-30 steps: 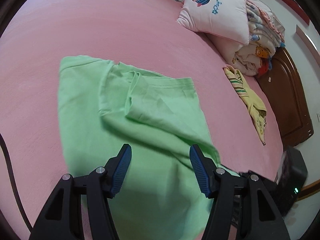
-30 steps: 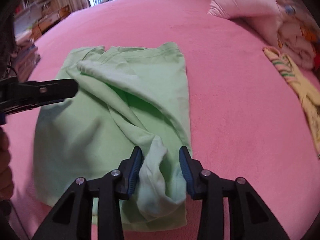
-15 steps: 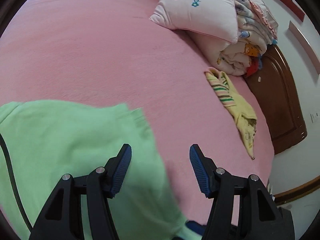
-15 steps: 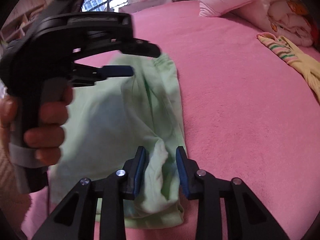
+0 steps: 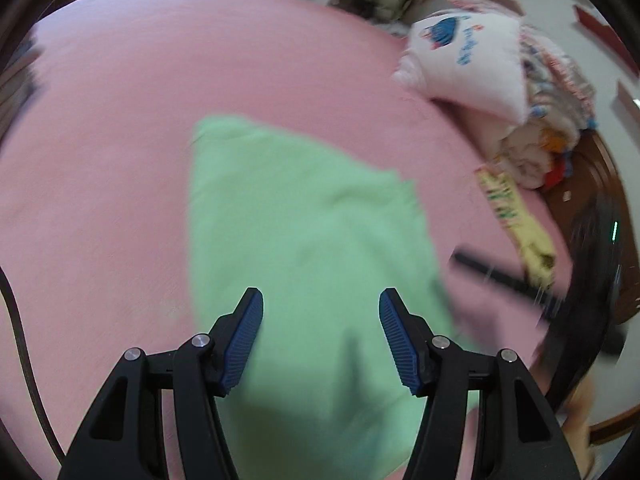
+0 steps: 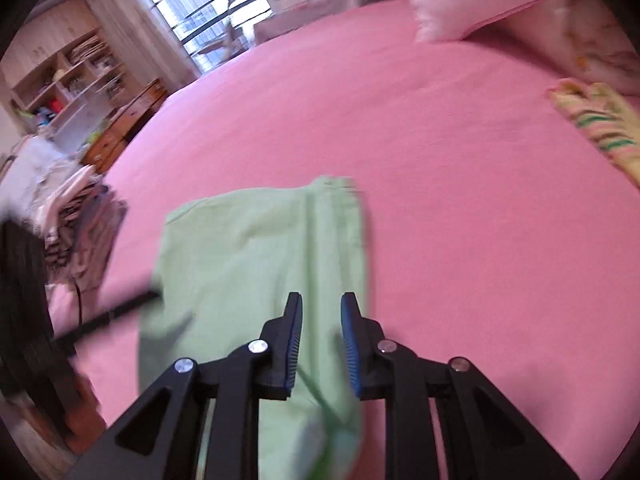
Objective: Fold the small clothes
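Note:
A light green garment [image 5: 304, 240] lies folded on the pink bed [image 5: 160, 100]. My left gripper [image 5: 322, 320] hovers open over its near half, nothing between the blue pads. In the right wrist view the same green garment [image 6: 248, 248] stretches away from my right gripper [image 6: 322, 338]. Its jaws are closing. A narrow gap still shows between the pads, and a raised fold of the green cloth sits low between the fingers. The picture is blurred, so no pressing contact shows. The left gripper's finger [image 6: 120, 308] is a dark streak at the garment's left edge.
A yellow striped garment [image 5: 516, 216] lies to the right on the bed, also visible in the right wrist view [image 6: 600, 128]. A pink pillow [image 5: 468, 64] rests on stacked bedding [image 5: 552, 128] by a wooden headboard. Shelves [image 6: 68, 84] and a window stand beyond the bed's far edge.
The rumpled green garment now lies flatter and narrower. My left gripper swung across it and back over its near part. The right jaws narrowed around the cloth fold, and both views are motion-blurred.

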Motion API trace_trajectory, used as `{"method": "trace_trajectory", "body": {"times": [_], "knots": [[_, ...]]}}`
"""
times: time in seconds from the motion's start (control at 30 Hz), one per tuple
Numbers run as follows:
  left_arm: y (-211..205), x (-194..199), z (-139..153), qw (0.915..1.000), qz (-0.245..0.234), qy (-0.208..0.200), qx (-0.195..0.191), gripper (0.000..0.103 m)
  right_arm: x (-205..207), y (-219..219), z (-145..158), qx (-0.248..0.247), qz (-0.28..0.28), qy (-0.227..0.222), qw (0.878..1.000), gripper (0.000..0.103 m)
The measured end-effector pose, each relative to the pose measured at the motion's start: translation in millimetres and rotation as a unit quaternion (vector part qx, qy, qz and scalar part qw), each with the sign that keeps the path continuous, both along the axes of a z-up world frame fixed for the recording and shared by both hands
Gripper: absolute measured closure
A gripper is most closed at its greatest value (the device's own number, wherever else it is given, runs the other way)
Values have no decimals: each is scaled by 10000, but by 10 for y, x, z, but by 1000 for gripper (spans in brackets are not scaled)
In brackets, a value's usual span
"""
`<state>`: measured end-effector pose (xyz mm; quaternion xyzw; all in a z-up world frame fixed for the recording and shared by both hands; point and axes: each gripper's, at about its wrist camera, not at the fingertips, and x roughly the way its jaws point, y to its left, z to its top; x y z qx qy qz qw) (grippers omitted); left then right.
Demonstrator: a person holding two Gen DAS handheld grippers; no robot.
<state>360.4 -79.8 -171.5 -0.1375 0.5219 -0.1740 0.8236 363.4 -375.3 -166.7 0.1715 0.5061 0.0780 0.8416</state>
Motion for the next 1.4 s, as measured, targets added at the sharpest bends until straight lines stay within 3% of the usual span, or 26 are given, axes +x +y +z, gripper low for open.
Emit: {"method": "trace_trajectory", "body": {"times": [0.2, 0.37, 0.43, 0.53, 0.73, 0.87, 1.0, 1.17, 1.3, 1.4], "knots": [[451, -604, -245, 9990, 115, 435, 55, 45, 365, 237, -230, -22, 293, 455, 9985, 83], [431, -859, -264, 9980, -198, 570, -207, 42, 453, 261, -405, -177, 170, 772, 9967, 83], [355, -899, -251, 9977, -344, 549, -198, 42, 418, 260, -411, -137, 138, 781, 9968, 83], [169, -875, -238, 9973, -565, 473, -21, 42, 357, 346, -353, -251, 290, 704, 9968, 102], [67, -869, -253, 9972, -572, 468, 56, 42, 130, 221, -30, -624, 17, 268, 9977, 102], [84, -902, -258, 9969, -580, 529, 32, 42, 83, 93, -63, -539, -86, 463, 9974, 100], [121, -925, -271, 9962, -663, 556, 58, 42, -232, 103, 37, -702, -7, 535, 9961, 96], [132, -1018, -266, 9962, -704, 509, 82, 42, -893, -20, 179, -618, -102, 538, 9966, 77], [28, -1089, -227, 9957, -816, 349, 274, 42, -1237, 0, 264, -517, -68, 457, 9976, 76], [-45, -1153, -221, 9948, -879, 142, 488, 42, -1298, 196, 307, -774, 190, 309, 9963, 76]]}}
